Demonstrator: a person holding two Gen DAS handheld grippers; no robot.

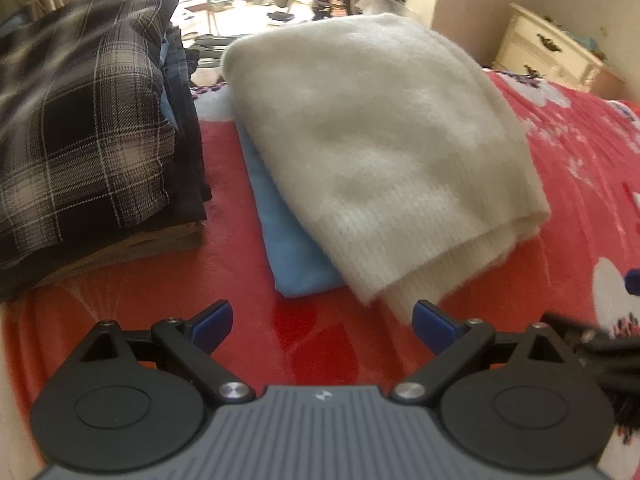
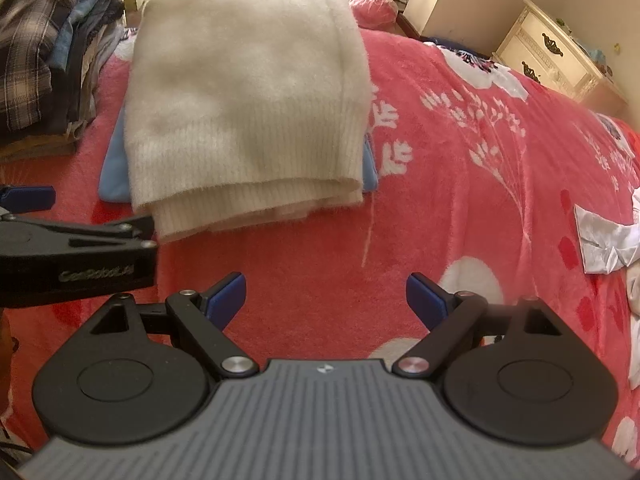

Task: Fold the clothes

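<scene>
Both hand-held grippers, left (image 1: 322, 322) and right (image 2: 326, 294), spread and empty, hover before the folded cream sweater (image 2: 244, 92), stacked on a blue garment (image 1: 294, 256) for storage.

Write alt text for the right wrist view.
A folded cream knitted sweater lies on a folded light blue garment on a red floral bedspread. The right tool hovers open and empty in front of it, the left tool beside it. A stack of dark folded clothes sits left.
</scene>
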